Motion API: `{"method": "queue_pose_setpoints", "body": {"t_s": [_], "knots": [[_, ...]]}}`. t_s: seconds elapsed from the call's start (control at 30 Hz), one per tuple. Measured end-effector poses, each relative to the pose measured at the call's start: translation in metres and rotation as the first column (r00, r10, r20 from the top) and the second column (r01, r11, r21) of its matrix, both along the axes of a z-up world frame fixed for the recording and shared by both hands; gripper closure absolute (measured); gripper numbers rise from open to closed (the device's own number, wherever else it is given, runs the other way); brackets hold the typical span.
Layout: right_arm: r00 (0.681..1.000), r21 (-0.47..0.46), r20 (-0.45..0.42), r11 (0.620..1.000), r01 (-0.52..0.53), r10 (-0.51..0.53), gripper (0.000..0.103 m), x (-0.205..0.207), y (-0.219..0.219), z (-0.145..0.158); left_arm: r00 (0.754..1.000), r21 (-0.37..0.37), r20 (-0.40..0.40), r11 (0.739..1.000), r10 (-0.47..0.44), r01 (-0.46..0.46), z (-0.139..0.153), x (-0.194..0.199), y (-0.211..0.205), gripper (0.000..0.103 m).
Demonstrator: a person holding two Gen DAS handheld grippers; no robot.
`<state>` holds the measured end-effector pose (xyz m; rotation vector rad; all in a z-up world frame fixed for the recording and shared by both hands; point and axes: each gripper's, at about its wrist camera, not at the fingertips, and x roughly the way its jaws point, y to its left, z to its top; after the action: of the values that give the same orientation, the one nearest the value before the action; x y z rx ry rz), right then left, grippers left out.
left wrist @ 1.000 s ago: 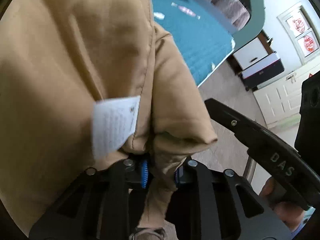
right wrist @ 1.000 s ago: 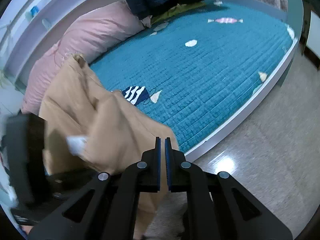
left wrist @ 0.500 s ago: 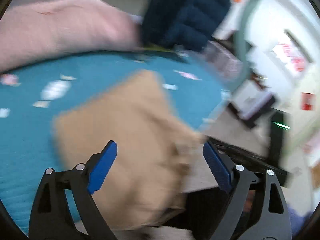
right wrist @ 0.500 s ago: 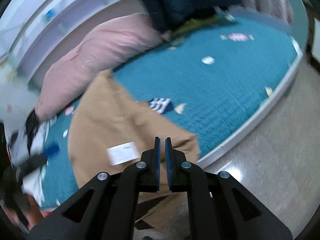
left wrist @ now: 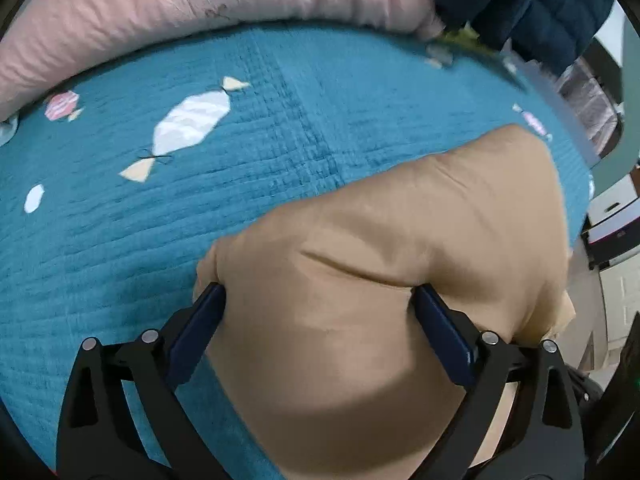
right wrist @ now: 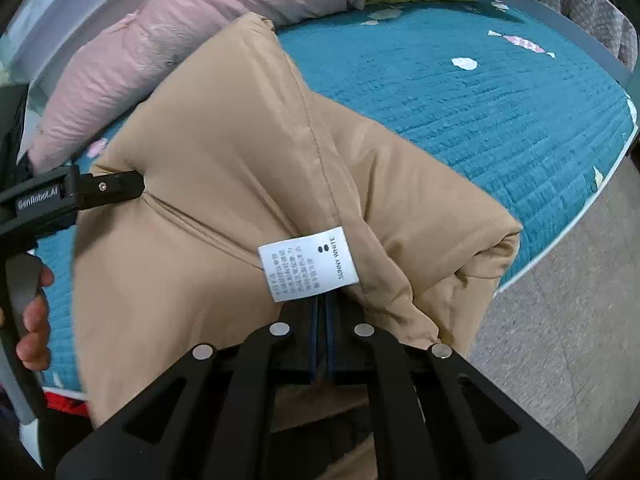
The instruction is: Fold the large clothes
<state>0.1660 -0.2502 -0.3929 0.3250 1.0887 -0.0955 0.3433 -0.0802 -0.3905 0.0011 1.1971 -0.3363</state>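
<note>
A tan padded garment [left wrist: 400,248] lies folded in a thick bundle on the teal bed cover [left wrist: 200,208], hanging over the bed's near edge. My left gripper [left wrist: 318,292] is open, its blue pads [left wrist: 200,320] spread on either side of the fabric and pressing into it. In the right wrist view the garment [right wrist: 224,160] fills the middle, with a white care label [right wrist: 308,264] facing up. My right gripper [right wrist: 320,308] is shut, its tips tucked under the label at the garment's near edge; whether fabric is pinched is hidden. The left gripper's finger [right wrist: 100,188] touches the garment's left side.
A pink duvet [right wrist: 160,40] lies along the back of the bed. Dark blue clothing [left wrist: 540,8] is piled at the far end. The bed's pale rim [right wrist: 560,256] borders a grey floor [right wrist: 560,340]. White drawers [left wrist: 616,216] stand at the right.
My left gripper let go of the garment's edge, opened wide and now presses onto the bundle on the bed. The garment dropped from hanging to lying on the cover. My right gripper moved up to it.
</note>
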Motion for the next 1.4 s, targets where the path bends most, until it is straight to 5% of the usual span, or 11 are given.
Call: {"method": "queue_pose_setpoints", "body": {"t_s": [0.1,0.2,0.33,0.4,0.47,0.63,0.73,0.97,1.13,1.4], "knots": [[1.0,0.038,-0.011,0.999,0.006,-0.005,0.102,0.008,-0.007,-0.001,0.999,-0.012,-0.044,1.0,0.027,-0.027,-0.015,0.01,0.0,0.006],[1.0,0.09,-0.025,0.996,0.0,0.002,0.1,0.009,-0.014,0.012,0.999,-0.08,-0.029,0.996,0.031,-0.033,0.0,0.006,0.011,0.006],[0.998,0.112,0.068,0.994,-0.01,0.003,0.093,-0.009,-0.009,0.056,0.999,-0.162,0.013,0.986,0.034,-0.031,0.031,-0.017,0.032,0.006],[0.993,0.124,0.121,0.992,-0.018,0.003,0.082,-0.011,-0.006,0.071,0.998,-0.17,0.053,0.985,0.033,-0.023,0.045,-0.037,0.046,0.006],[0.99,0.112,0.141,0.993,-0.028,0.012,0.067,-0.003,-0.006,0.067,0.996,-0.178,0.078,0.984,0.04,-0.026,0.052,-0.06,0.058,0.005],[0.999,0.15,0.031,0.989,-0.011,0.007,0.069,0.028,-0.014,0.014,0.996,-0.21,0.07,0.977,0.061,-0.045,0.044,-0.125,0.079,0.005],[0.999,0.129,0.039,0.991,-0.024,0.019,0.069,0.026,-0.007,0.029,0.995,-0.249,-0.002,0.964,0.098,-0.096,0.024,-0.153,0.083,0.005],[0.983,0.304,0.149,0.951,0.055,-0.104,0.053,-0.046,-0.024,0.062,0.981,-0.3,-0.095,0.935,0.17,-0.191,-0.008,-0.192,0.077,0.005],[0.968,0.402,0.135,0.905,0.143,-0.213,0.047,-0.101,-0.027,0.05,0.987,-0.301,-0.043,0.94,0.154,-0.159,-0.002,-0.203,0.07,0.005],[0.944,0.489,0.054,0.834,0.258,-0.324,0.041,-0.129,-0.046,0.026,0.995,-0.258,0.049,0.964,0.084,-0.068,-0.005,-0.219,0.059,0.005]]}}
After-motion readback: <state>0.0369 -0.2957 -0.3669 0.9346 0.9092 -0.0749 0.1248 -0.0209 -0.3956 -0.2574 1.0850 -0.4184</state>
